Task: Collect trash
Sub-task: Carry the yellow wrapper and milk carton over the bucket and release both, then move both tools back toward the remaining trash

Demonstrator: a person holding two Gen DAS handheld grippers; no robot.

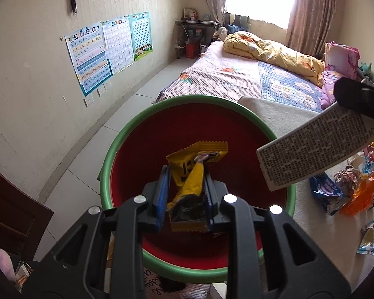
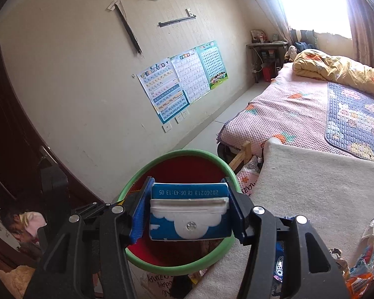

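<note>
My left gripper [image 1: 185, 189] is shut on a crumpled yellow snack wrapper [image 1: 190, 172] and holds it over the mouth of a red bin with a green rim [image 1: 127, 129]. My right gripper [image 2: 188, 211] is shut on a blue and white milk carton [image 2: 189, 220] and holds it above the same bin [image 2: 139, 174]. In the left wrist view the carton [image 1: 311, 147] shows at the right, over the bin's rim. More wrappers [image 1: 346, 191] lie on the cream table cover to the right of the bin.
The table with the cream cover [image 2: 324, 199] stands right of the bin, with an Oreo pack [image 2: 279, 269] at its edge. A bed [image 1: 236, 74] with a yellow quilt lies beyond. Posters [image 1: 107, 49] hang on the left wall. A dark door [image 2: 10, 124] is at the left.
</note>
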